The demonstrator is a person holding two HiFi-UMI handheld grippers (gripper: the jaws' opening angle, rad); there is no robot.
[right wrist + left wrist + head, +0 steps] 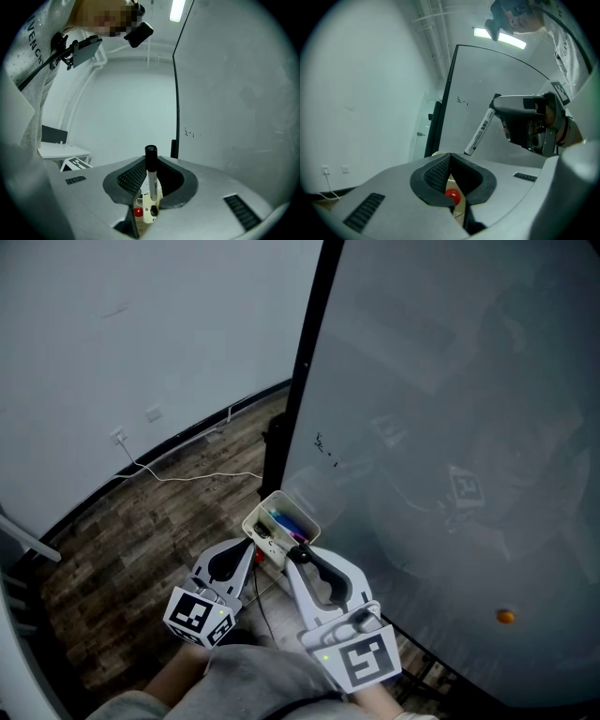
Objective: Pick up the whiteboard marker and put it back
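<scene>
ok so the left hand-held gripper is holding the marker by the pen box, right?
No. The right hand-held gripper holds the whiteboard marker by the pen box, as the right gripper view shows. The left hand-held gripper is shut on nothing.

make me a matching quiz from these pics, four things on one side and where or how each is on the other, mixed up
1 whiteboard marker
2 left gripper
3 small orange object
4 white box

a stuck on the whiteboard
b jaws together, nothing held
c holds coloured pens
d gripped between the right gripper's jaws

Pairs: 1-d, 2-b, 3-a, 4-c
</scene>
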